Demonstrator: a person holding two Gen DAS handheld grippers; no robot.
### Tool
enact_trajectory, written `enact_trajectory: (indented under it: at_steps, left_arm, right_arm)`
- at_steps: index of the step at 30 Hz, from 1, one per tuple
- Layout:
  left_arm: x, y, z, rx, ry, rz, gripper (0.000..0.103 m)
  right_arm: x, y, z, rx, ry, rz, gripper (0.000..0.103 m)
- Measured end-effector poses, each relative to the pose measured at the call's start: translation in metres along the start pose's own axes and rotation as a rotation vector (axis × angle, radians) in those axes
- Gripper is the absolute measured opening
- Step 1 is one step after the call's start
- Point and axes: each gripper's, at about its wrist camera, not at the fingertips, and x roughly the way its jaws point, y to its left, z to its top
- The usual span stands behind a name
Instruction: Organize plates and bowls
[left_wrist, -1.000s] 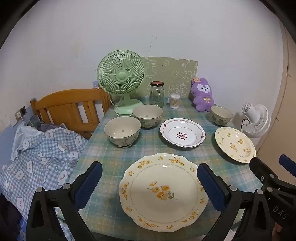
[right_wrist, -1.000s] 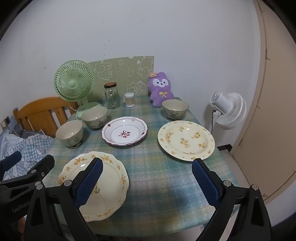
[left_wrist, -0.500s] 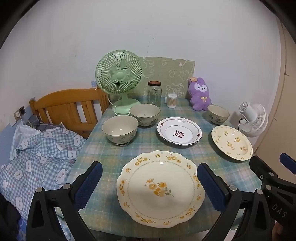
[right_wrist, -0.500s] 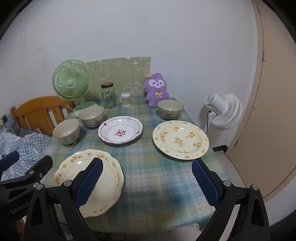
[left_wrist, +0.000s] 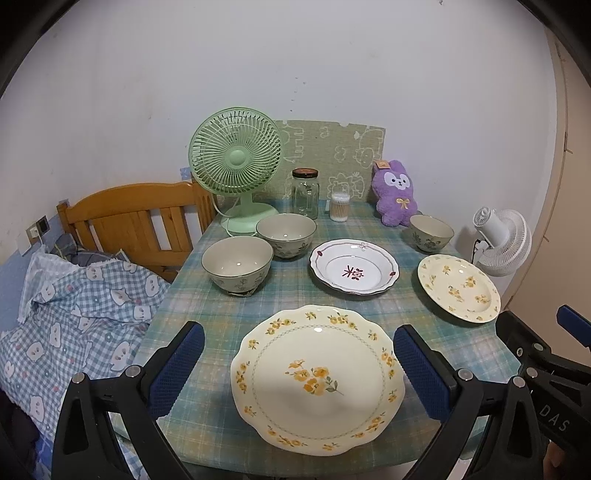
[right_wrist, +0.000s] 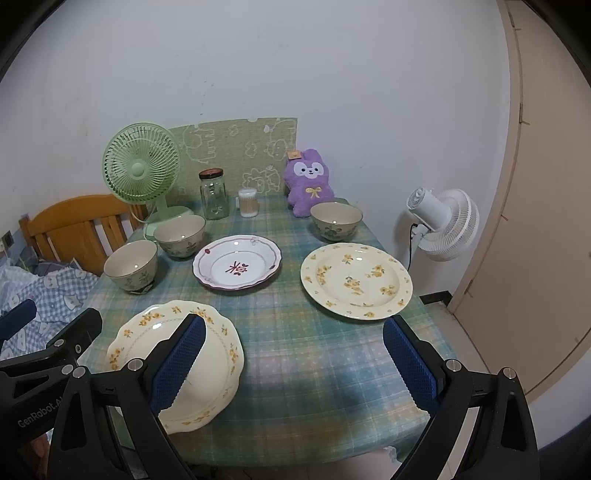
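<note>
Both hand-held grippers agape, seemingly empty-handed.

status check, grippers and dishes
Left gripper open, right gripper open, both empty. Scalloped yellow-flower plate lies flat on the table between the left fingers, ungrasped. Nothing in the way.
</note>
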Motion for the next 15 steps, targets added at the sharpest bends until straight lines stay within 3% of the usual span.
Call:
enact_trajectory:
  at_steps: [15]
  left_arm:
    - [-0.0007, -0.0013, -0.0016, 0.005, 0.001, 0.003, 0.103]
  right_arm:
    - [-0.0026, 0.0022, -0.0009, 0.006, -0.003, 0.003, 0.098]
